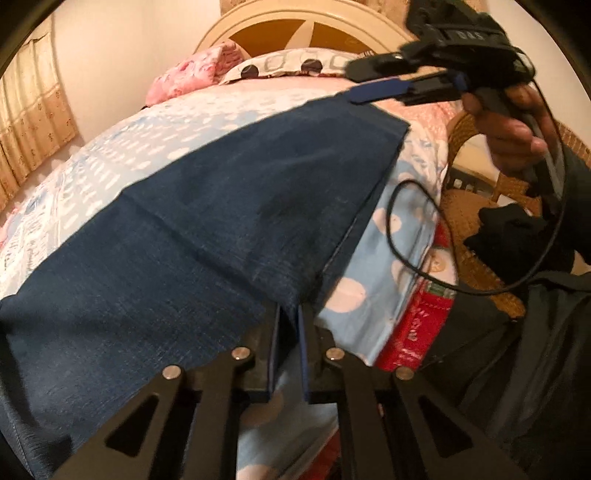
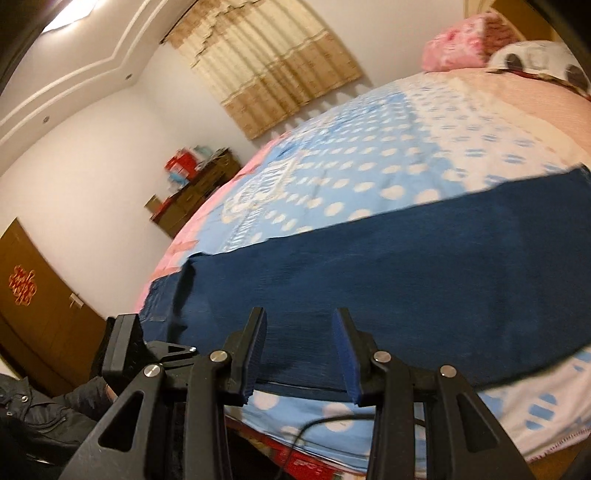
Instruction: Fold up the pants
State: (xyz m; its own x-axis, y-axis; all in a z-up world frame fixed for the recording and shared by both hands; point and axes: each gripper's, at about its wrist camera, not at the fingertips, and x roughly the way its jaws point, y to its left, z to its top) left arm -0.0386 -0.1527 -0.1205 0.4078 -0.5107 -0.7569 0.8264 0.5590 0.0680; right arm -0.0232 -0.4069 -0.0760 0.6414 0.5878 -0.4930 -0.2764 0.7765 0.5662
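Dark blue pants (image 1: 229, 206) lie flat along the near edge of the bed, also in the right wrist view (image 2: 388, 280). My left gripper (image 1: 290, 314) sits at the pants' near edge with its jaws close together; cloth seems to reach between the fingertips, but a grip is unclear. My right gripper (image 2: 299, 328) is open above the pants' near edge, holding nothing. It also shows in the left wrist view (image 1: 376, 79), in the air over the far hem corner.
The bed has a blue dotted cover (image 2: 351, 177), with pink pillows (image 1: 192, 74) and a headboard (image 1: 306, 22) at its far end. A wicker chair (image 1: 476, 206) stands beside the bed. A dresser (image 2: 199, 192) and curtains (image 2: 273, 74) are across the room.
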